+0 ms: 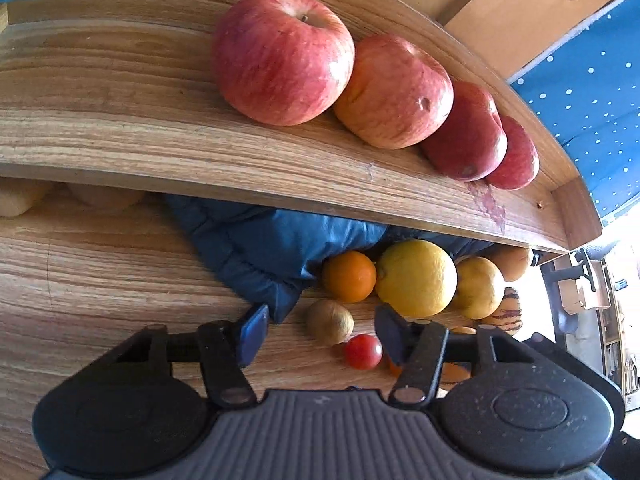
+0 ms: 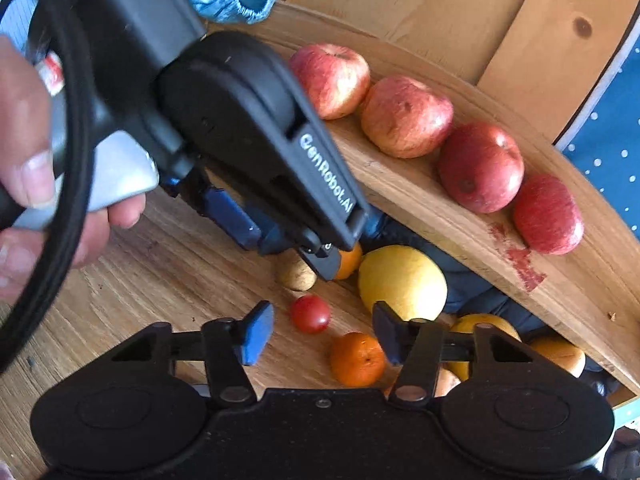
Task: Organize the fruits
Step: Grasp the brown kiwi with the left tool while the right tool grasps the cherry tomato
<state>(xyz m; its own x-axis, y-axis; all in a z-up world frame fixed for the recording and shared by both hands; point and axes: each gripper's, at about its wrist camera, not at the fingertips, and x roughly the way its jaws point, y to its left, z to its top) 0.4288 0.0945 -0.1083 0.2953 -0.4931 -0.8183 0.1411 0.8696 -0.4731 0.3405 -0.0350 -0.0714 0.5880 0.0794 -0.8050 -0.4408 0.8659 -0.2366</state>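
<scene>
1. Nearest, the left hand-held gripper (image 1: pixel 320 330) gaped wide and empty over the wooden bench (image 1: pixel 100 280).
2. Its small, smooth red cherry tomato (image 1: pixel 363 351) lay between the jaws: light, squashable; pinch gently across the middle.
3. The right hand-held gripper (image 2: pixel 322 332) also stood wide.

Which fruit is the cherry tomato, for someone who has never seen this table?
Start at the raised wooden shelf carrying four red apples, then drop to the tabletop below it. Among the loose fruit there, the cherry tomato lies beside the big yellow lemon. It is the only small, glossy red one; its neighbours are orange, yellow or brown.
</scene>
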